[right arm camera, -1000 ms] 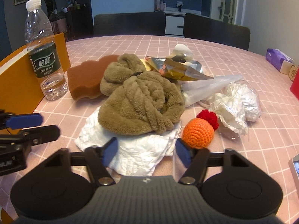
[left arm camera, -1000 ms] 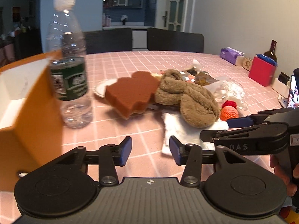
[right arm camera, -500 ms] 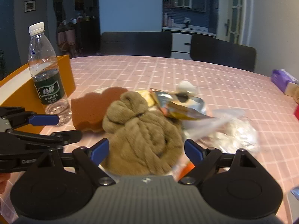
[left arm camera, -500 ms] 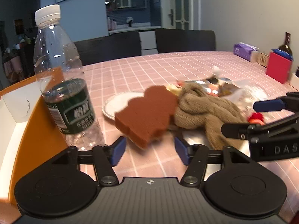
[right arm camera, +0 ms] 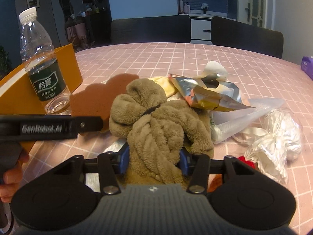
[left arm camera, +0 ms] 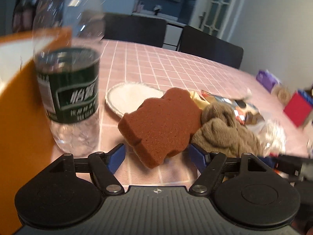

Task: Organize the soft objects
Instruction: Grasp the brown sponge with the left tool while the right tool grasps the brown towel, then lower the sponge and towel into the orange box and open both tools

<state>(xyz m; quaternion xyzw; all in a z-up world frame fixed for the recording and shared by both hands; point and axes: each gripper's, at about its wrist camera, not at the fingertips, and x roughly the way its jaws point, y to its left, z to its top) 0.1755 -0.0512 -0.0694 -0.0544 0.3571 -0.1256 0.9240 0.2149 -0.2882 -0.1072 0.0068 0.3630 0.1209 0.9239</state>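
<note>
A brown sponge (left arm camera: pixel 162 125) with a wavy outline lies on the pink checked tablecloth (left arm camera: pixel 156 68). Its near corner sits between the blue pads of my left gripper (left arm camera: pixel 157 156). Those jaws are opening wide and do not touch it. Beside it on the right lies a bunched brown plush towel (right arm camera: pixel 156 121). My right gripper (right arm camera: pixel 154 161) is closing on the towel's near fold, with both pads pressed into the pile. The left gripper's finger (right arm camera: pixel 50 127) reaches in from the left of the right wrist view, held by a hand (right arm camera: pixel 9 178).
A water bottle (left arm camera: pixel 70 90) stands close on the left against an orange box (left arm camera: pixel 23 107). A white round pad (left arm camera: pixel 133 98) lies behind the sponge. A foil wrapper (right arm camera: pixel 205 96), crumpled plastic bags (right arm camera: pixel 273 137) and a red knitted ball (right arm camera: pixel 246 160) crowd the right.
The left gripper moved up to the sponge and its jaws spread around the near corner. The right gripper advanced over the towel, opened wide, then narrowed onto it.
</note>
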